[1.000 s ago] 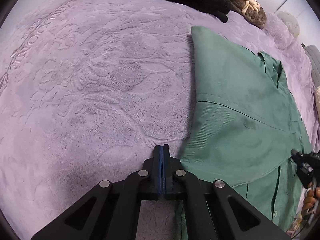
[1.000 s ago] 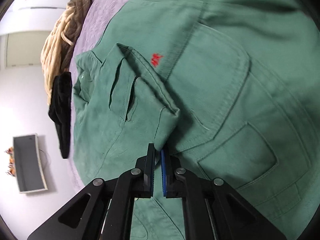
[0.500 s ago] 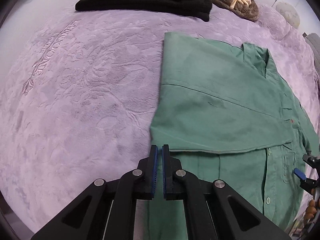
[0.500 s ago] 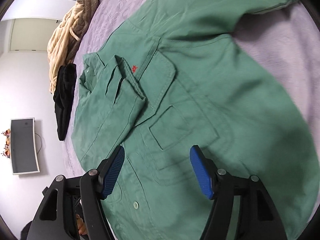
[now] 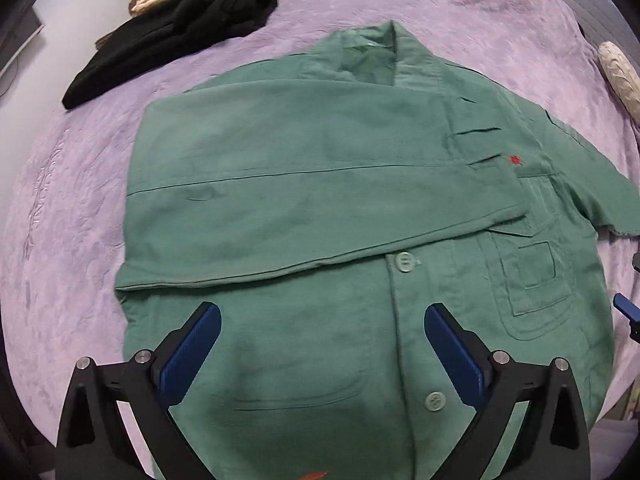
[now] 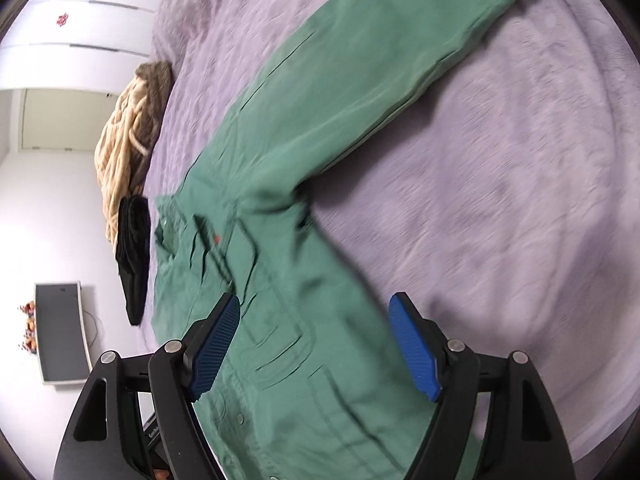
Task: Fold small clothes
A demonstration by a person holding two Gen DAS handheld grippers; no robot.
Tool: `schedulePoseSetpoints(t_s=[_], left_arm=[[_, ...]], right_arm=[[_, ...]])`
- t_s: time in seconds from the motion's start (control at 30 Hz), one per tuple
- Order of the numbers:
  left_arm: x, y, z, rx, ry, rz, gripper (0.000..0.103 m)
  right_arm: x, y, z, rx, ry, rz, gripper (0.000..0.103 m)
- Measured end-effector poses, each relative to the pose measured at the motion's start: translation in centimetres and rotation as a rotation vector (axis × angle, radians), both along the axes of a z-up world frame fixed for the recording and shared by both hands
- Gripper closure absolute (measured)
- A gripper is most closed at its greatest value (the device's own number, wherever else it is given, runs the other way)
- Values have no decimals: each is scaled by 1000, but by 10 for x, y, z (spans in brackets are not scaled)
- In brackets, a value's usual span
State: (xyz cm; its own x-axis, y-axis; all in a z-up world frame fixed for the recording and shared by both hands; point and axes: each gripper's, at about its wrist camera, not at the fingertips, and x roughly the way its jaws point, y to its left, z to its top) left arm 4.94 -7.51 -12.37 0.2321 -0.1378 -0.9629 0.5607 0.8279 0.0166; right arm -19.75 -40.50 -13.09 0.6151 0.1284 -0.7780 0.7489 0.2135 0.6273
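Green shirt (image 6: 320, 240) blurred; far sleeve cut off

Purple bedspread (image 5: 80, 208) (embossed) under green shirt (image 5: 320, 168), black garment (image 5: 168, 36), beige knit (image 6: 120, 148).

Bedroom (purple bedspread (image 5: 80, 200), wardrobe (image 6: 80, 20))

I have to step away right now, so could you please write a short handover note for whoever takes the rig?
Left tongs: jaws opening, nothing between them, above the green shirt.
Right tongs: jaws opening, empty, over the shirt's pocket side.
Shirt lies front up on the purple blanket.
Done: one sleeve side is folded across the chest.
Left: the other sleeve is spread out on the blanket; fold it in, then fold the hem up.
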Motion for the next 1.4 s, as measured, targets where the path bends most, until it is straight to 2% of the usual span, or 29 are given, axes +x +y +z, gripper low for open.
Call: schedulePoseSetpoints(t_s=[0.23, 0.33, 0.47, 0.7, 0.83, 0.87, 0.9, 0.93, 0.97, 1.1, 1.23, 1.4], left_arm=[[-19, -63, -11, 48, 12, -24, 1], [-26, -84, -20, 45, 52, -43, 1], [-42, -112, -25, 48, 59, -74, 1], [-56, -134, -26, 47, 65, -79, 1], [-56, -140, -27, 47, 62, -71, 1], [-54, -142, -28, 45, 64, -70, 1], [-53, -143, -28, 41, 67, -68, 1], [-53, -143, -28, 38, 68, -64, 1], [-50, -148, -29, 36, 69, -62, 1], [-43, -143, -31, 24, 70, -52, 1], [-33, -127, -23, 8, 43, -36, 1], [-15, -97, -22, -22, 78, 2, 1]], right_arm=[[-44, -84, -7, -18, -22, -138, 23], [-56, -123, -13, -31, -18, -199, 23], [-67, -170, -25, -53, -5, -260, 23], [-85, -235, -41, 6, -135, -458, 23], [-85, -248, -42, 54, -197, -536, 23], [-85, -249, -42, 67, -210, -548, 24], [-85, -250, -42, 77, -227, -554, 39], [-83, -250, -41, 85, -245, -550, 83], [-80, -249, -41, 92, -256, -539, 101], [-64, -243, -20, 51, -329, -470, 99], [-25, -226, 21, 14, -465, -320, 99], [65, -165, 89, -112, -532, -2, 99]])
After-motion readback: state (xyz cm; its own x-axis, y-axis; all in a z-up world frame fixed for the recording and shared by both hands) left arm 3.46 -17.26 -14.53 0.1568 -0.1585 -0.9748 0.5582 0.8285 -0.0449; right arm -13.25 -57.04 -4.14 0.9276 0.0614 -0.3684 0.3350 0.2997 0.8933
